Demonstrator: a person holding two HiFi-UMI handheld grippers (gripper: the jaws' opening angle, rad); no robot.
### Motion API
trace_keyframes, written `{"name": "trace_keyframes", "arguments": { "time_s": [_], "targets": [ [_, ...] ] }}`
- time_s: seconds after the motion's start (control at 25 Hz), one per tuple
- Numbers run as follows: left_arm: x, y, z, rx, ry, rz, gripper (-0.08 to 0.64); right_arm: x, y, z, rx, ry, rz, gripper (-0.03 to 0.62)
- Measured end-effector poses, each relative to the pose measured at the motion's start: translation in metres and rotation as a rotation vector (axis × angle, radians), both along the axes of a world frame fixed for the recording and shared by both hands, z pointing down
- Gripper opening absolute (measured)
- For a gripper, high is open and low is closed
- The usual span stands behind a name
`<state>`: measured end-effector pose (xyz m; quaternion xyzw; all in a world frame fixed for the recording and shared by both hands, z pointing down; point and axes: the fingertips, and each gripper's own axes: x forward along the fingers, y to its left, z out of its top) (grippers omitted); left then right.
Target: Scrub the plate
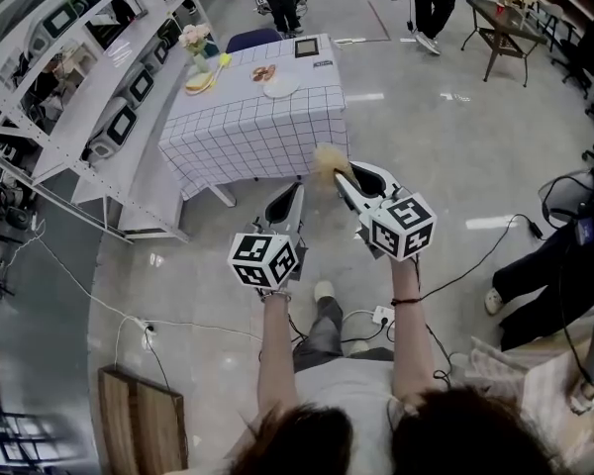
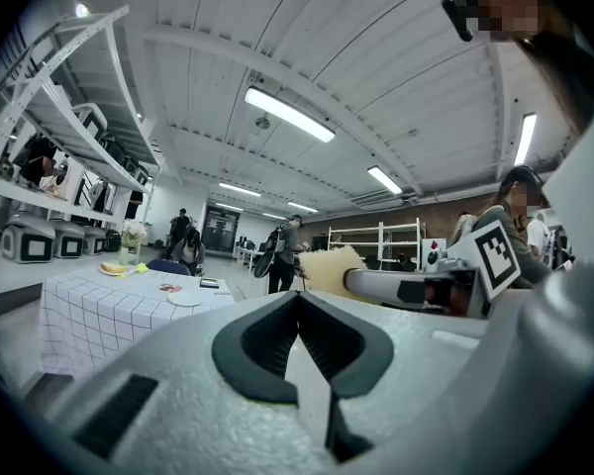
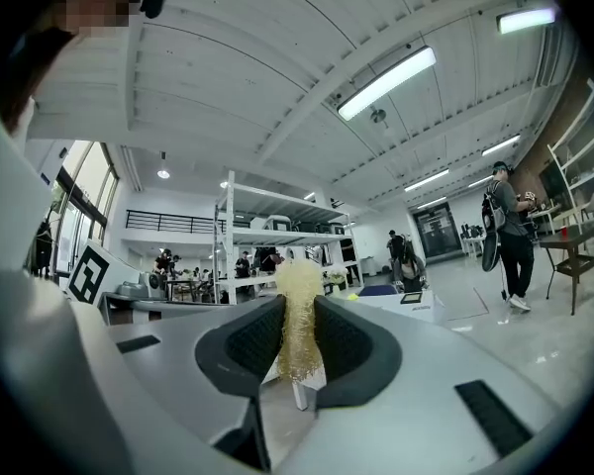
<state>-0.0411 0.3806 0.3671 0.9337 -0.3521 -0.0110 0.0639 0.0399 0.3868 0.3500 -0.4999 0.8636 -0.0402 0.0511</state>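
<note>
short of the checked table [image 1: 257, 137] — right tongs [image 1: 343, 176] on a yellow scrubber [image 1: 327, 158], left tongs [image 1: 295, 191] closed, empty

The plate [image 1: 280, 85] was round and plain white. It lay flat and right way up on the checked table [image 1: 257, 132], toward the table's far end and near its right-hand edge as the head view showed it.

The scrubber [image 3: 299, 315] was a pale yellow, fibrous tuft with a frayed, fluffy top. It was pinched between the two dark jaw pads of the right gripper [image 1: 346, 176], with its top rising above the pads and a little showing below them. It hung in the air off the table, just short of the table's near edge and well apart from the plate.
</note>
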Motion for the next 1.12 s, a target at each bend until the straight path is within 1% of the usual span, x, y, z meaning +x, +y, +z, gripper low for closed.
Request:
{"name": "trace_keyframes", "arguments": {
  "time_s": [0.2,0.4,0.64,0.8,1.0,1.12],
  "targets": [
    [-0.007,-0.033,0.011,-0.018,-0.002,-0.004,0.011,-0.002,-0.035,0.013,-0.021,-0.024,0.020,0.080],
    [-0.008,-0.079,0.012,-0.021,-0.008,0.007,0.011,-0.003,-0.079,0.018,-0.033,-0.038,0.030,0.080],
    [-0.004,-0.125,0.014,-0.047,0.000,0.043,0.011,-0.010,-0.125,0.020,-0.057,-0.022,0.038,0.080],
    [-0.003,-0.153,0.013,-0.064,0.026,0.062,0.011,-0.008,-0.157,0.012,-0.056,-0.012,0.061,0.080],
    [-0.006,-0.193,0.012,-0.055,0.008,0.083,0.011,-0.013,-0.193,0.015,-0.065,-0.027,0.083,0.080],
    [-0.011,-0.216,0.012,-0.052,0.011,0.092,0.011,-0.019,-0.215,0.017,-0.067,-0.028,0.092,0.080]
  ]
}}
